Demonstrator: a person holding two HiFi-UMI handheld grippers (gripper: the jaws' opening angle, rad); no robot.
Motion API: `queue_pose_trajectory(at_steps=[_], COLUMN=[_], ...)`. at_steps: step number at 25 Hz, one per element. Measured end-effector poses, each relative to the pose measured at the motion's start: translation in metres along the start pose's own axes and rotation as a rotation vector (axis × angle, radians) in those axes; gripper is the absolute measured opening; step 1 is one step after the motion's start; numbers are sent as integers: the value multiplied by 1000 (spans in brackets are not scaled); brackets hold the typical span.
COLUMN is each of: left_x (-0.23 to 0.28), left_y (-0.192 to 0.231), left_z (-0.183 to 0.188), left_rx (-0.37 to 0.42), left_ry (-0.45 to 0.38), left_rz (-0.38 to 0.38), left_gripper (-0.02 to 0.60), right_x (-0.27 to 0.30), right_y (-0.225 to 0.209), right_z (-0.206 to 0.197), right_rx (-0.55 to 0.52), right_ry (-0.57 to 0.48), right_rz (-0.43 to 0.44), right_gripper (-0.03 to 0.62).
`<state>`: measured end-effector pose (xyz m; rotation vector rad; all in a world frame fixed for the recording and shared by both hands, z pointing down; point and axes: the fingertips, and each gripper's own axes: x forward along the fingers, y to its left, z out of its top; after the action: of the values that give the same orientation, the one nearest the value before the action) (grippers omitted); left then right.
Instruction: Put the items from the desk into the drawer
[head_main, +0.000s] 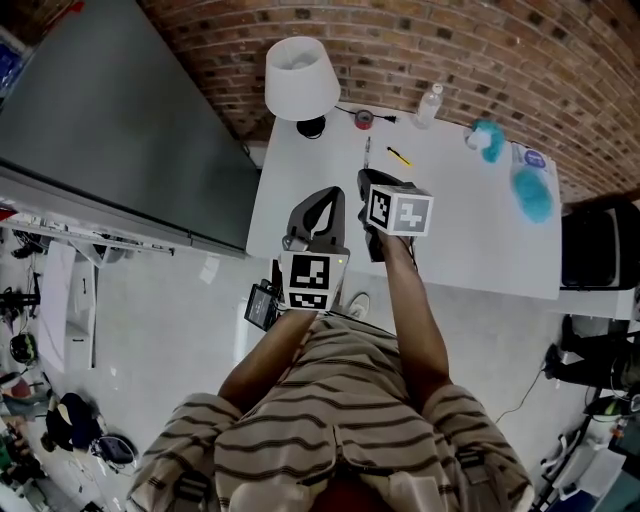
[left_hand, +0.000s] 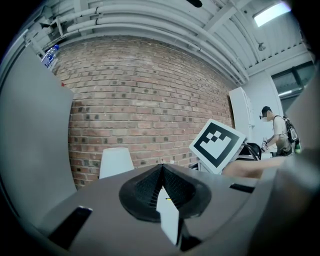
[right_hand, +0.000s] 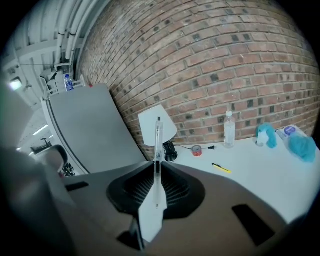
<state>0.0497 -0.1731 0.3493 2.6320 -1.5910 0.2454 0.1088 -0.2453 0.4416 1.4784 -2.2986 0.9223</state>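
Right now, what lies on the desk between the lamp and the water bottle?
A red tape roll, seen in the right gripper view between lamp and water bottle.

Wall (head_main: 450, 50): red-brown brick, seen at the back in all three views.
Panel (head_main: 110, 110): large, grey and flat, set against the wall at the left.
Blue-label bottle (right_hand: 68, 82): seen at the panel's top edge.
Lamp (head_main: 301, 78): white shade on a black base, placed just beside the wall.
Pipes (left_hand: 150, 15): white, run side by side under the ceiling above the wall.
Ceiling light (left_hand: 270, 12): a lit strip.
Person (left_hand: 278, 132): seen far off at the right, standing, with a cap and backpack worn.
Floor (head_main: 170, 320): pale grey, with dark clutter (head_main: 70, 420) scattered at its left edge.
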Motion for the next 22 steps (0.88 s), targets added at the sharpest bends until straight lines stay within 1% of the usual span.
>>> queue_pose_trajectory(at_steps=[4,9,14,18,22], left_x=[-1,0,-2,-3,-5], left_y=[-2,-2,-3,-1,-1], left_z=[4,6,13,18,20], left_rx=[-3,-12,-39,-47,-47], left_ry=[-7,-13,-29,-42,-44], left_rz=[-2,2,-7,-6,-6], left_gripper=[5,5,5,5,5], right_x=[-11,-28,-51,-59,-66], right_y=[5,9,20,27,33], right_z=[7,24,40,42,44], right_rx=[-5,-16,-57,-102,-122], right_ry=[-45,-140,-229,-254,-283], right_rz=[14,29,35,32,34], right_gripper=[51,51,51,51,51])
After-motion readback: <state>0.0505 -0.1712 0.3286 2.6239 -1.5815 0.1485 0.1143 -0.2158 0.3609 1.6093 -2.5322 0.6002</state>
